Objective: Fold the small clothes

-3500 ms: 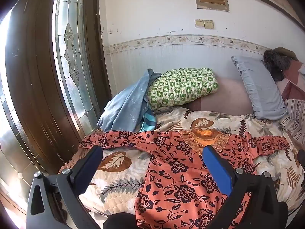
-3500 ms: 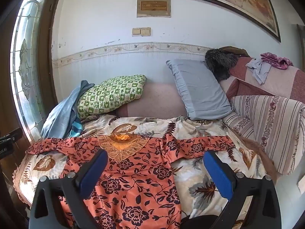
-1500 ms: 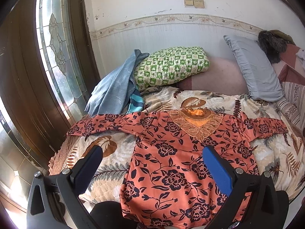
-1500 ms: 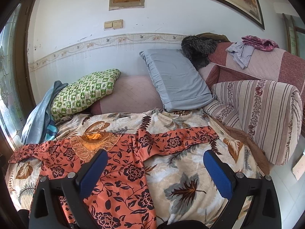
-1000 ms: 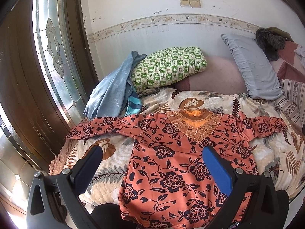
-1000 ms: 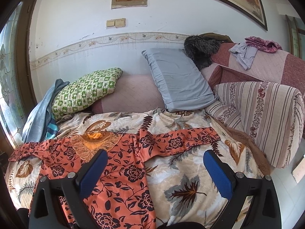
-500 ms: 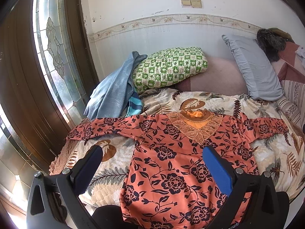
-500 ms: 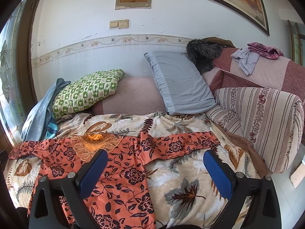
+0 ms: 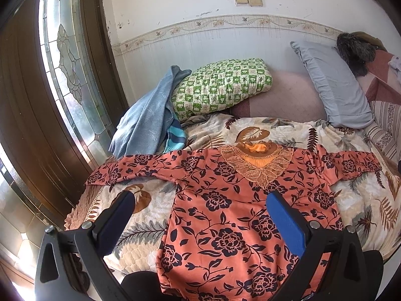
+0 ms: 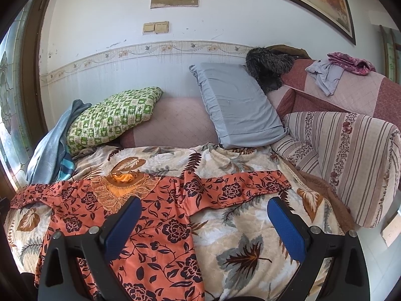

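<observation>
Over the last second or so we've barely shifted, just a slight drift of both views, and the orange floral blouse (image 9: 240, 200) hasn't moved: flat, front up, sleeves out, on the leaf-print bedspread (image 9: 283, 130), so folding hasn't started. Left gripper (image 9: 200, 215) and right gripper (image 10: 204, 219) both hover above it with tongs wide apart, holding nothing. Left sleeve cuff (image 9: 100, 175) sits right at the bed edge by the door, hem hangs off the near edge, right sleeve (image 10: 240, 188) ends near the striped sofa arm (image 10: 351, 155). Bedspread beyond the collar is bare up to the pillows, so room for folding
</observation>
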The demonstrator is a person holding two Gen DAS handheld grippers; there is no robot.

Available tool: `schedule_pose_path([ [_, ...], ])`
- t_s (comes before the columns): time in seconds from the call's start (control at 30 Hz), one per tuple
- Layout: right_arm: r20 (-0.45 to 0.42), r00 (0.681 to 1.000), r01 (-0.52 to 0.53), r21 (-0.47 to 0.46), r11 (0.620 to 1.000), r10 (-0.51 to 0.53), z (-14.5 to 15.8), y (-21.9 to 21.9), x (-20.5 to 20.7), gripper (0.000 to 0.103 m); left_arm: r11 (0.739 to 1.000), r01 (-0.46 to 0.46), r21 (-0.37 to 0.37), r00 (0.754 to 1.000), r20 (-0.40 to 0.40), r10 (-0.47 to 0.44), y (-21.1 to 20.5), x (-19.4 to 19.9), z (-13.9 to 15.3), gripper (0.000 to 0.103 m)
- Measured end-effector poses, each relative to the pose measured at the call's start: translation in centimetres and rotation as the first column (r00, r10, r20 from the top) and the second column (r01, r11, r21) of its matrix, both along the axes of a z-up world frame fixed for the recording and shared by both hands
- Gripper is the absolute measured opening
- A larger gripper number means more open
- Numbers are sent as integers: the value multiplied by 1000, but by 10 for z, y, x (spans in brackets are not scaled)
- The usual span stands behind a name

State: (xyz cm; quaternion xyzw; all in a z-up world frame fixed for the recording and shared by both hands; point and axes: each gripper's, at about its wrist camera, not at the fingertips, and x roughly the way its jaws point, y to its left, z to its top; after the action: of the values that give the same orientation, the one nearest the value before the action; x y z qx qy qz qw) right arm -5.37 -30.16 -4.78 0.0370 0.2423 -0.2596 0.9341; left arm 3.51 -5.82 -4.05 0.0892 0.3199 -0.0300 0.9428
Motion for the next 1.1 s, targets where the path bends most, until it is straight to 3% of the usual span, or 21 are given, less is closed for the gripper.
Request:
schedule_pose_path([
  [0.23,-31,999,18,74,997,-16,-23,-36,-1,102,999,-21,35,998,-57,23,3,17,-28,103],
  [0.47,-56,993,114,251,961,-103,-75,-143,-8,102,995,-55,84,993,-99,64,-1,63,-60,103],
  [0.63,-57,986,167,432,886,-159,-115,-232,3,101,992,-60,108,994,-89,69,-18,103,-74,103],
  [0.8,-44,972,205,627,752,-229,-151,-307,30,101,994,-72,83,994,-82,79,-36,145,-87,103],
  [1.1,-44,966,207,725,657,-256,-190,-371,100,101,991,-123,45,987,-100,127,-63,217,-122,103],
])
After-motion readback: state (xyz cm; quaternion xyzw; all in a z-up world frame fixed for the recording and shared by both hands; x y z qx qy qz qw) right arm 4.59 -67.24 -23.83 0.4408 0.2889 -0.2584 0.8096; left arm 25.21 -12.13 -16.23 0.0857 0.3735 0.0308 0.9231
